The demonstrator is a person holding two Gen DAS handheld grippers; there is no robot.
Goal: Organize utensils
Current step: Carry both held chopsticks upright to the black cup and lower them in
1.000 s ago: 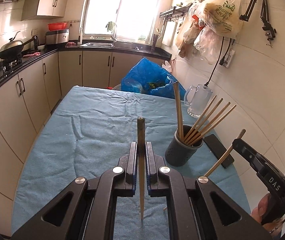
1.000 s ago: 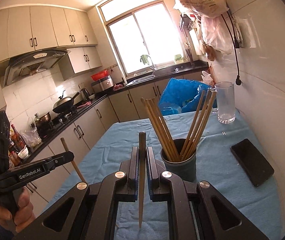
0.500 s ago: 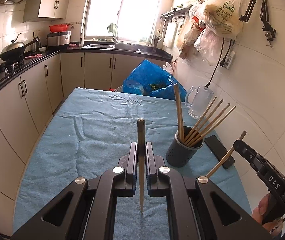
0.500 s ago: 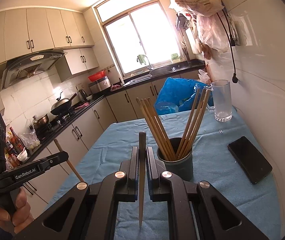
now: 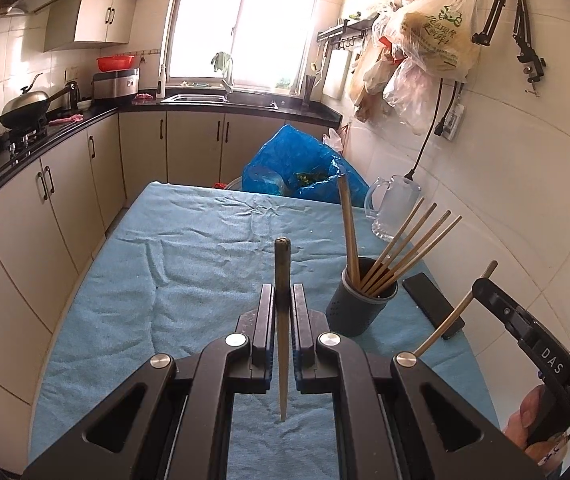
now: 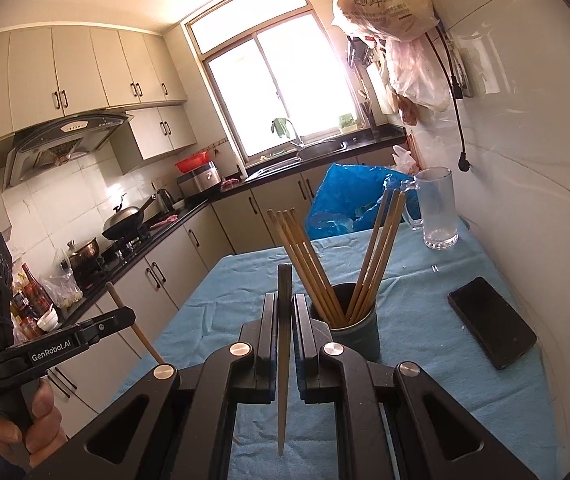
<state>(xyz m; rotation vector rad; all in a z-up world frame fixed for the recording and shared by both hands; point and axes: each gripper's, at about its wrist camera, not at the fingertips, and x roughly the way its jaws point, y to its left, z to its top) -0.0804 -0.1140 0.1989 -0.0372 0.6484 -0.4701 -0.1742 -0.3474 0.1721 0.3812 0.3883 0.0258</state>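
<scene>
A dark grey utensil cup (image 5: 361, 306) stands on the blue cloth right of centre, holding several wooden chopsticks (image 5: 401, 248); it also shows in the right wrist view (image 6: 359, 330). My left gripper (image 5: 283, 294) is shut on one chopstick (image 5: 282, 320), held upright above the cloth left of the cup. My right gripper (image 6: 284, 304) is shut on another chopstick (image 6: 284, 344), just left of and before the cup. Each gripper shows in the other's view: the right one (image 5: 481, 286) and the left one (image 6: 127, 314).
A black phone (image 6: 491, 322) lies on the blue-clothed table (image 5: 189, 264) right of the cup. A glass mug (image 6: 437, 210) stands at the far right corner. A blue plastic bag (image 5: 301, 168) sits beyond the far edge. The tiled wall runs along the right; cabinets line the left.
Both grippers have shifted slightly, each with its chopstick still held. In the right wrist view the cup sits a little lower and nearer.
</scene>
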